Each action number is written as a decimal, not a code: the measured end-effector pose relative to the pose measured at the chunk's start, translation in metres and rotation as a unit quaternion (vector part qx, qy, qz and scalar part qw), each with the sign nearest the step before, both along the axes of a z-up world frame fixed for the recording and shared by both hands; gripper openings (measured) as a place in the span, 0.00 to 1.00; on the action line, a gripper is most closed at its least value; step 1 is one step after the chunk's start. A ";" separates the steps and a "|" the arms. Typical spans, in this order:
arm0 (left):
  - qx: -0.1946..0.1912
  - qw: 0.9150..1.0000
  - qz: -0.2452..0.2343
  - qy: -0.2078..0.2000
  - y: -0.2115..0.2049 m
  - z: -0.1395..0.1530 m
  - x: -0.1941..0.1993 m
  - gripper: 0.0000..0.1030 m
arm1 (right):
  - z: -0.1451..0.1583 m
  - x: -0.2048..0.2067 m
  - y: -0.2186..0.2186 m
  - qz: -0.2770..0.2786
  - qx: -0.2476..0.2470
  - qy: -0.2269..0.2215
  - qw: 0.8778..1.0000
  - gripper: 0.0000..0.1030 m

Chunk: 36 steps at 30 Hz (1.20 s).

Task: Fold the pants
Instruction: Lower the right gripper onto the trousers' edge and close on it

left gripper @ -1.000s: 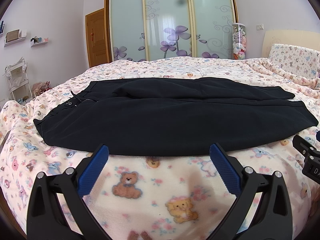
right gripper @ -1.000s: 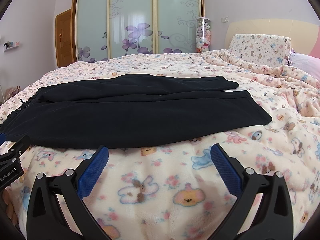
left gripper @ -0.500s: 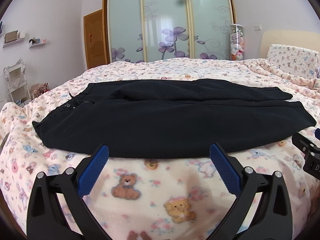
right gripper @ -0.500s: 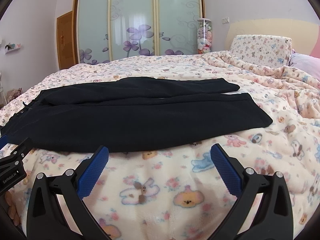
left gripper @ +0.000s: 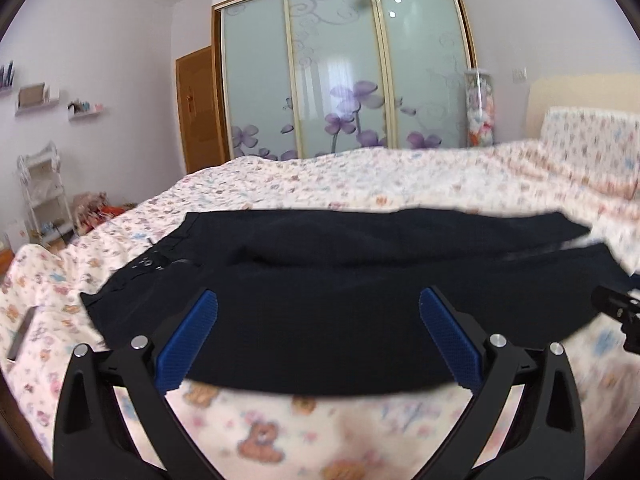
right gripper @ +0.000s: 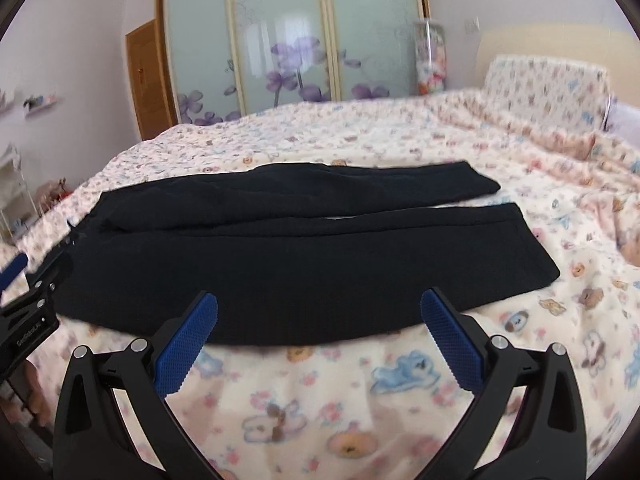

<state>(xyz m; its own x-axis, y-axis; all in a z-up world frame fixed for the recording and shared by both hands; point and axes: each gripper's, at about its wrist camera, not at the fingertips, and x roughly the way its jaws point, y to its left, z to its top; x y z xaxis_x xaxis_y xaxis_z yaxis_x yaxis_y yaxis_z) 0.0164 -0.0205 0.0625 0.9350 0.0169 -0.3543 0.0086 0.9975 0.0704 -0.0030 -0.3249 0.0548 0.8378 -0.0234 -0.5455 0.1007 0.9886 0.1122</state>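
Black pants [left gripper: 340, 280] lie flat across the bed, waistband at the left, leg ends at the right; they also show in the right wrist view [right gripper: 304, 252]. The two legs lie side by side, the far one narrower. My left gripper [left gripper: 318, 316] is open and empty, its blue pads over the near edge of the pants toward the waist end. My right gripper [right gripper: 319, 318] is open and empty, over the near edge toward the leg ends. Each gripper's body shows at the edge of the other's view, the right one [left gripper: 618, 312] and the left one [right gripper: 28, 312].
The bed has a cream blanket with bear prints [right gripper: 360, 408]. A pillow and headboard [right gripper: 548, 80] are at the right. A sliding glass wardrobe [left gripper: 340, 72], a wooden door [left gripper: 198, 104] and a white rack [left gripper: 40, 192] stand beyond the bed.
Both grippers have moved forward toward the pants; their pads now overlap the near edge. The views are blurred by motion. The pants have not moved.
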 end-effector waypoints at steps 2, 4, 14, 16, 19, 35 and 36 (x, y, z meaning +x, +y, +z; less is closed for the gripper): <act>-0.004 1.000 0.013 -0.017 0.001 0.008 0.006 0.98 | 0.017 0.016 -0.016 0.007 0.028 0.005 1.000 0.99; -0.002 0.999 0.020 -0.037 0.001 0.011 0.010 0.98 | 0.030 0.032 -0.029 0.002 0.038 0.005 0.999 0.99; -0.021 0.999 0.012 -0.031 0.019 -0.006 0.024 0.98 | 0.049 0.203 -0.128 -0.123 0.091 0.083 0.985 0.99; -0.005 0.999 0.005 -0.032 0.017 -0.011 0.024 0.98 | 0.039 0.236 -0.145 -0.145 0.113 0.104 0.977 0.99; 0.013 1.000 0.006 -0.024 0.012 -0.024 0.027 0.98 | 0.017 0.278 -0.169 -0.187 0.144 0.126 0.963 0.95; 0.004 1.000 0.005 0.031 0.018 -0.044 0.046 0.98 | -0.064 0.377 -0.196 -0.311 0.080 0.201 0.926 0.58; 0.005 0.999 0.002 0.034 0.017 -0.045 0.047 0.98 | -0.067 0.378 -0.194 -0.312 0.066 0.203 0.926 0.51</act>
